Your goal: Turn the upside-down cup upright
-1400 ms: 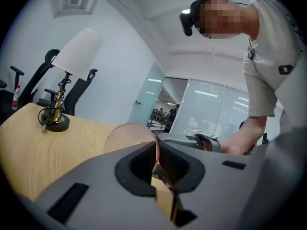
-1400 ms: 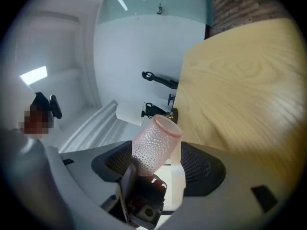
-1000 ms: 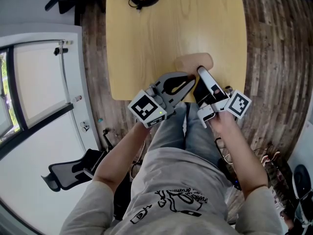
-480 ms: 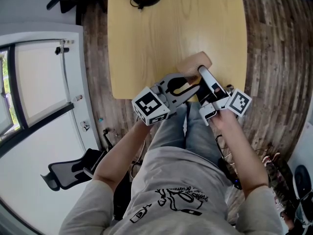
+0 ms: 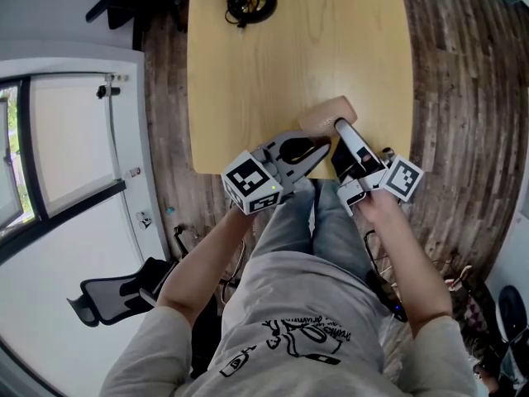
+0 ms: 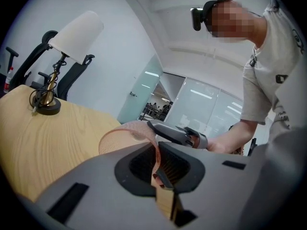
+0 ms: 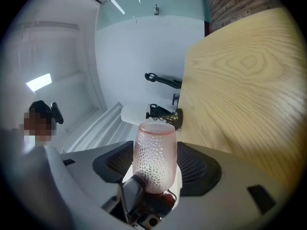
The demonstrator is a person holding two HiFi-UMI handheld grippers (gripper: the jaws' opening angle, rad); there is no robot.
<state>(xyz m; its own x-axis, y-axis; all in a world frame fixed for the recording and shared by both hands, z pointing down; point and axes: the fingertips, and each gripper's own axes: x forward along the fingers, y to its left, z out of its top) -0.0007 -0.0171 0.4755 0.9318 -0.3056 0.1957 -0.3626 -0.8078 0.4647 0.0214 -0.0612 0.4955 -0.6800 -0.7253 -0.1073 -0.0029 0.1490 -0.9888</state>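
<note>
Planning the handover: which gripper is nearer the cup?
Left: the left gripper has just closed further and pinches the cup by its wall. The right gripper has the cup between its jaws, which have just been closing; whether they press it is unclear.

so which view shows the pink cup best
right gripper view: the cup sits in the middle, nearly whole, dimpled wall and rim clear. left gripper view shows only a curved piece of its wall and rim; head view shows it small and partly covered.
</note>
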